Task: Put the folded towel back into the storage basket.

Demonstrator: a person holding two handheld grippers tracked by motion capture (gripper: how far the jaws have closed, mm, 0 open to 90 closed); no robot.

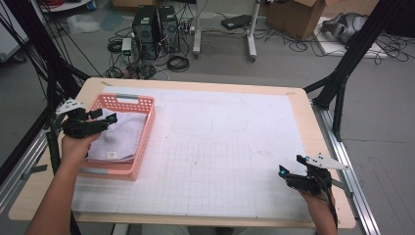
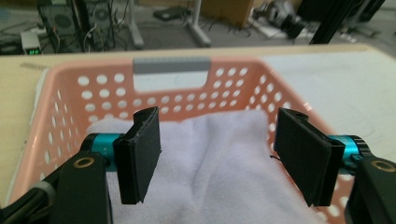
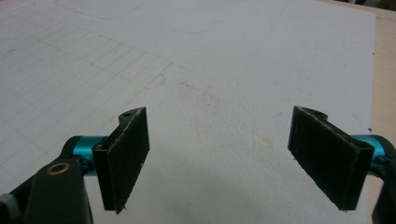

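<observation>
A pink plastic basket (image 1: 148, 128) with holed walls stands at the table's left side, and a folded pale lavender towel (image 1: 122, 137) lies inside it. My left gripper (image 1: 105, 119) hovers over the basket's near left corner, open, with nothing between its jaws. In the left gripper view the towel (image 2: 219, 158) shows between the open jaws of my left gripper (image 2: 219, 156), with the basket's far wall (image 2: 93, 88) and its grey handle (image 2: 170, 65) beyond. My right gripper (image 1: 288, 169) is open above the white mat near the front right corner; in its own view my right gripper (image 3: 219, 158) has bare mat between the jaws.
A white gridded mat (image 1: 220, 147) covers most of the wooden table (image 1: 313, 117). Faint stains mark the mat (image 3: 205, 98). Black frame struts (image 1: 342, 68) stand at both table sides. Computers (image 1: 156, 29), cables and cardboard boxes (image 1: 298, 17) sit on the floor beyond.
</observation>
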